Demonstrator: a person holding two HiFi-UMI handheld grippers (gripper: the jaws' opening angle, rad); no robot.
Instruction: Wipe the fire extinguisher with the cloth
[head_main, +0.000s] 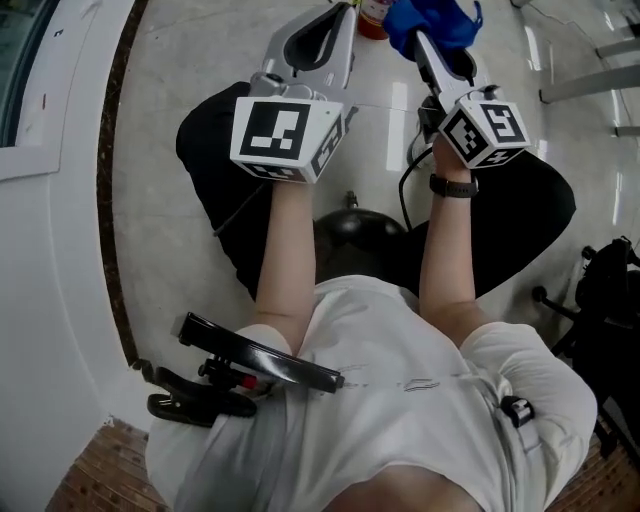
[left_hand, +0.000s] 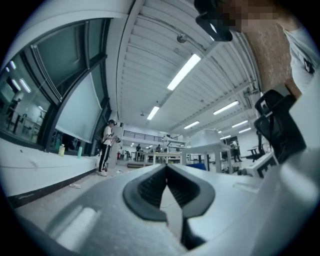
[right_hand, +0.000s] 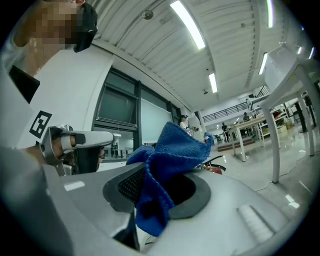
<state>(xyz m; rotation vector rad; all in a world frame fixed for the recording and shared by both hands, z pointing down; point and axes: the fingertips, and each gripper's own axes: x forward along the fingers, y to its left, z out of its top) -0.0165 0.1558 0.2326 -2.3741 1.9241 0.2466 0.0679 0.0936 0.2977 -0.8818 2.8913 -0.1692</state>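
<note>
Cloth clenched in our right claw, left claw closed empty, we judge wiping the fire extinguisher comes next.

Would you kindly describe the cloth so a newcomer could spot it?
Follow the person's right arm up to the right gripper. Pinched in its claw is the cloth, a bright blue bunch, unlike the red fire extinguisher beside it.

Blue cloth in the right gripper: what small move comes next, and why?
Probably ease the right gripper leftward so the blue cloth presses on the red fire extinguisher: the cloth is clamped in its jaws and the extinguisher stands right beside it, with contact unclear.
</note>
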